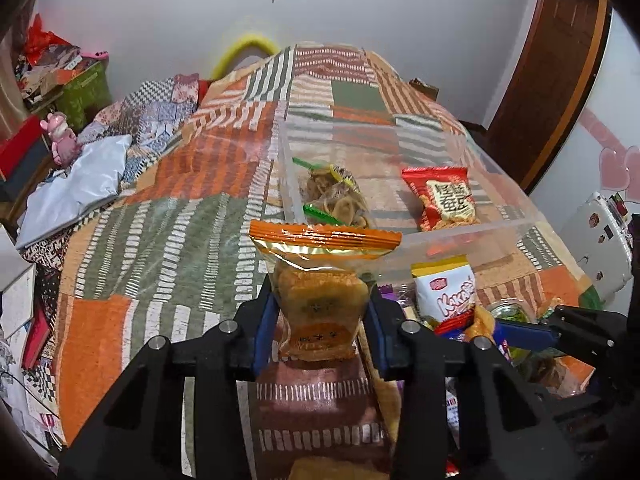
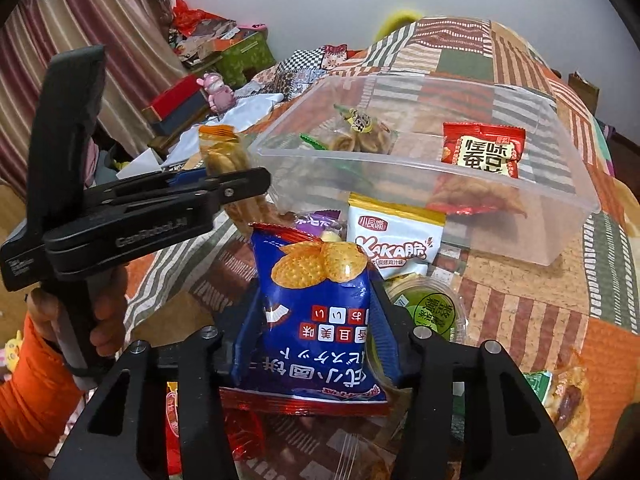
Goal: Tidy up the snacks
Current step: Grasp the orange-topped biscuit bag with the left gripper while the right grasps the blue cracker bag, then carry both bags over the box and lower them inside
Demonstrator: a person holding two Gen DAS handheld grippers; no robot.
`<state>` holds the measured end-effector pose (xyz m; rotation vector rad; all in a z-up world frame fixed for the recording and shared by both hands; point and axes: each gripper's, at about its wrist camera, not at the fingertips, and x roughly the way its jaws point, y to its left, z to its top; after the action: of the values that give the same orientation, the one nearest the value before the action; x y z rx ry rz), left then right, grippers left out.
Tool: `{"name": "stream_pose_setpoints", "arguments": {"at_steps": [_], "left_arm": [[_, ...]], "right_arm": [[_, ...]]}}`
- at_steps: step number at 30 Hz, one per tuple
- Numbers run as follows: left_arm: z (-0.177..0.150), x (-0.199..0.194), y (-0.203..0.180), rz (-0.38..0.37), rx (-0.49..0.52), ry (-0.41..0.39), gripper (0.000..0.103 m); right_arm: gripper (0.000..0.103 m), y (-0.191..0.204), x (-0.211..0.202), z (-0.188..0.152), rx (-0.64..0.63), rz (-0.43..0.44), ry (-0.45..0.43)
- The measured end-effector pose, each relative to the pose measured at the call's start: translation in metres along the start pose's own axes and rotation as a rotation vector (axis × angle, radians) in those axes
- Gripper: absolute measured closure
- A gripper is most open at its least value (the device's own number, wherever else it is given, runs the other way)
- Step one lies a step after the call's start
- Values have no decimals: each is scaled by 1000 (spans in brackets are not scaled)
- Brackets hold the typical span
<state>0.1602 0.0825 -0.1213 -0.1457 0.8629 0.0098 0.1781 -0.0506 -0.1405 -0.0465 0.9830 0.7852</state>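
Snacks are light, crinkly, crushable packets: left gripper is clamped on an orange packet just before the bin, right gripper on a blue packet; grip mid-body, gently.

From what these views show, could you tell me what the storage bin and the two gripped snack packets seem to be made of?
Storage bin: clear, rigid-looking plastic; the bedspread shows through its walls.
Orange-topped packet in the left gripper: glossy transparent film, crimped seal.
Blue cracker packet in the right gripper: shiny printed film, probably foil-lined.
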Motion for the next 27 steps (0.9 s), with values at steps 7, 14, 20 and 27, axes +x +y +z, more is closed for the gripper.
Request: {"name": "stream_pose_setpoints", "arguments": {"at_steps": [7,14,20,27], "left_arm": [[7,-27,-5,-15,1,-60,64],[15,-48,-11,-25,2,-107,64],[30,-60,-18,-33,7,-148,64],[52,-64,-23,-42,7,-197,64]], "right_arm": [[58,-1,-19,7,7,-8,-52],[58,-2,-43,20,-3,-26,-126],[58,-12,-57,35,-6,-43,-186],[58,-34,-63,52,31,-62,-237]]}}
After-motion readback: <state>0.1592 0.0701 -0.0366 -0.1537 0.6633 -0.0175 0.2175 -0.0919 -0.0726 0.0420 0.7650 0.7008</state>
